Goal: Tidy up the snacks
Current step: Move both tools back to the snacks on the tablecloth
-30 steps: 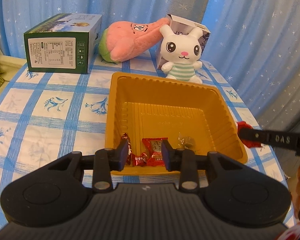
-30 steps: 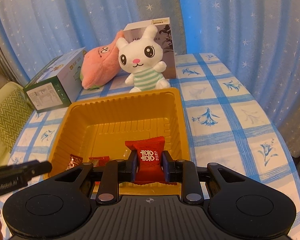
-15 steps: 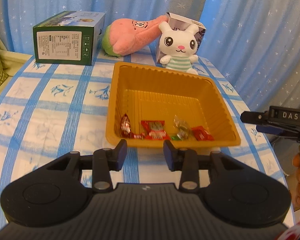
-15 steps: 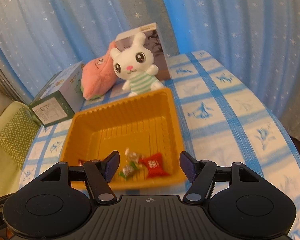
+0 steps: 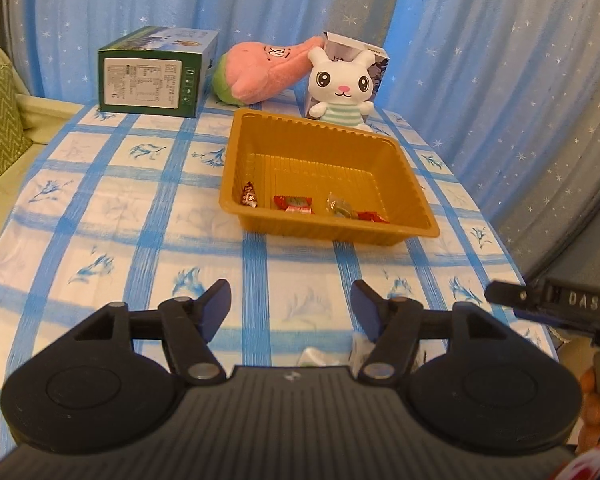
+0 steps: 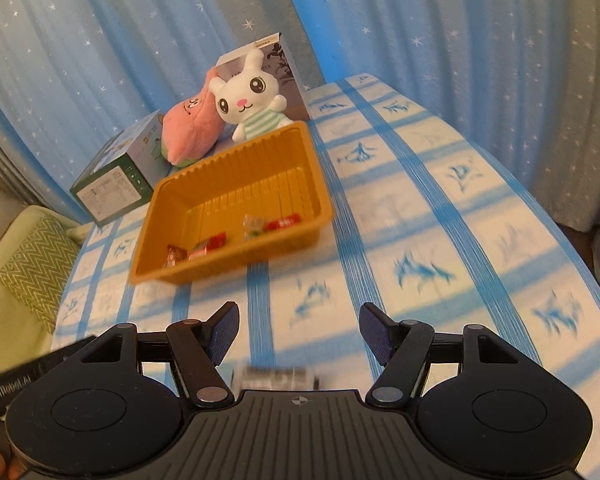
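We find both hand-held grippers empty: left hand-held gripper [image 5: 291,310] jaws opening, right hand-held gripper [image 6: 299,334] jaws apart. The wrapped candies [image 5: 293,204] in the tray [image 5: 320,232] look light and crinkly; we judge pinching each across its body best.

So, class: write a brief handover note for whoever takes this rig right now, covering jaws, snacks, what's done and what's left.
Left gripper: jaws opening, nothing between them.
Right gripper: open, empty.
Tray: on the table, four wrapped candies along its near wall.
Left: pale wrappers lie on the cloth under the left gripper, and a blurred packet under the right; probably next for the tray.
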Tool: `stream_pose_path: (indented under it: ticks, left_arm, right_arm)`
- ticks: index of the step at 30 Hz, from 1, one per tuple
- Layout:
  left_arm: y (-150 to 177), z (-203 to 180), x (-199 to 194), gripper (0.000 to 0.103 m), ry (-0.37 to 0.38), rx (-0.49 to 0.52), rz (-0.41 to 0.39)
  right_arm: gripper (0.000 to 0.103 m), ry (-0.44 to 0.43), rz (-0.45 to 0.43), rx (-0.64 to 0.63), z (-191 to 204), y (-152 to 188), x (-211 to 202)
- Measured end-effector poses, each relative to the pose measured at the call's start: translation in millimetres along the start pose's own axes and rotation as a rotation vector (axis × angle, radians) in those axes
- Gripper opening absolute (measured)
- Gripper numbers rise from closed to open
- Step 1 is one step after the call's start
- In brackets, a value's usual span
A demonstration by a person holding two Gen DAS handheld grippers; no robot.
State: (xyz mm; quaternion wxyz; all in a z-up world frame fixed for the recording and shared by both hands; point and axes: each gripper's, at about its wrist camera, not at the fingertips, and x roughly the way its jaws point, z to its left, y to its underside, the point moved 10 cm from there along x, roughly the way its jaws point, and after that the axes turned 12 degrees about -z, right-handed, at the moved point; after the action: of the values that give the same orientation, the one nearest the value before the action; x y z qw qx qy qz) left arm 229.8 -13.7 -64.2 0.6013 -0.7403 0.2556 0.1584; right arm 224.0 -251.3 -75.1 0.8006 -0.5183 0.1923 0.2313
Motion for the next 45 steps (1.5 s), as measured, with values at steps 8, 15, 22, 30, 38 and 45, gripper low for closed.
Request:
stream_pose_path:
  ticks: [8,15,22,30,38,45]
  left_arm:
    - [19,10,-45,0.071,-0.026,0.005,-0.012]
    - [41,21,-69,0.074,-0.044,0.027,0.0]
    - [65,21,-77,0.074,-0.038,0.065,0.033]
    - [71,19,-73,0.074,-0.023,0.078,0.045]
    - [80,24,-62,0.074,-0.024,0.084,0.079]
    - [86,33,-52,0.074,-0.031,0.083,0.102]
  right_arm:
    - [0.067,0.001,-0.009,-0.045,9,34,-49]
    - [0.066,-0.011,0.009,-0.08,15,63,-70]
    - [0.066,-0.022,0.043,-0.095,16,83,-74]
    - [0.066,-0.021,0.041,-0.119,17,84,-72]
    - [0.066,-0.032,0.061,-0.154,19,92,-62]
    - [0.066,-0.082,0.077,-0.179,28,99,-46]
